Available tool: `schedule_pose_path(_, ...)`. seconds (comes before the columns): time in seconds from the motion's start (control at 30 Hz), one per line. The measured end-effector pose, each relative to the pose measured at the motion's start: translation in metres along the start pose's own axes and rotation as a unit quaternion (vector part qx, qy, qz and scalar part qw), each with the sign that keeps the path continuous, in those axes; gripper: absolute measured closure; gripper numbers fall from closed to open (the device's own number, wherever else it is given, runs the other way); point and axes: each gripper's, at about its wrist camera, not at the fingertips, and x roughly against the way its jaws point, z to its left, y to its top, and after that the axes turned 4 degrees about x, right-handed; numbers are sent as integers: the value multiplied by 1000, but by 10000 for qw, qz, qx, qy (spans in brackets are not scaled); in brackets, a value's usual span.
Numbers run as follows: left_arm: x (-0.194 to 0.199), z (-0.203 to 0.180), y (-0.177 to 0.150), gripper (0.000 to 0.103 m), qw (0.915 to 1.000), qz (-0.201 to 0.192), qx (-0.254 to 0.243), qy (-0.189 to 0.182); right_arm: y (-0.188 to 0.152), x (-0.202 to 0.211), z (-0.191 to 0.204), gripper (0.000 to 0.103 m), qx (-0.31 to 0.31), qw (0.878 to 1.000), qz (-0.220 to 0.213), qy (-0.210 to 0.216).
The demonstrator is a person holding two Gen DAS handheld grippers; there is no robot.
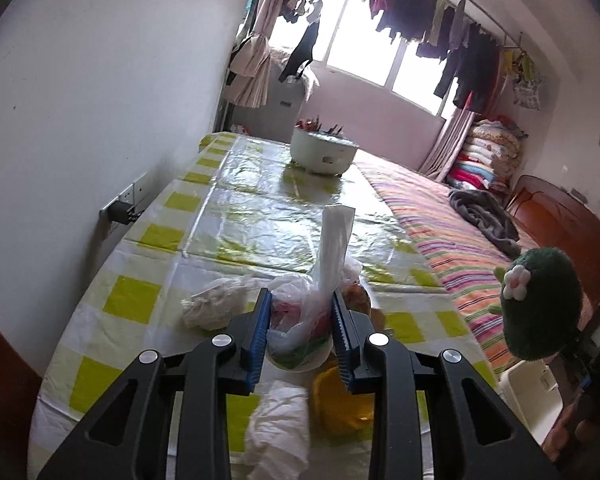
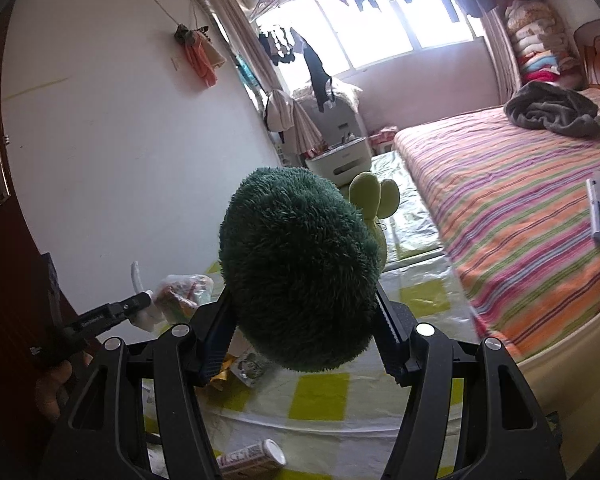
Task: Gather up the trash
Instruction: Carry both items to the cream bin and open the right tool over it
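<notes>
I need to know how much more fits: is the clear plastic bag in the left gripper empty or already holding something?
Holding something: the plastic bag bulges with reddish and green contents.

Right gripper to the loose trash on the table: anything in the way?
Yes. The right gripper is shut on a green plush, which fills its jaws above the wrapper and bottle on the table. The left gripper holds the bag.
</notes>
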Motion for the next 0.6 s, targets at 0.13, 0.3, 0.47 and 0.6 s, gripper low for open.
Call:
schedule_pose_path(0.13,5,-18,0,75,9998,-59,-81,-175,2,13,-9,43,-7,9999,-85,-121)
schedule_pose_path(0.3,7,-45,-5,75,9988,-45,-277,-395,2,32,-21,43,-15,9994,-196,-278)
schedule_pose_path(0.47,6,-74,-17,75,9966,80,-534,-627,1,51,-34,43,-15,9986,-276,-458)
schedule_pose_path(0.6,6,-94,-26,75,9941,162,-697,-812,3,67,-44,43,-29,9976,-369,-591)
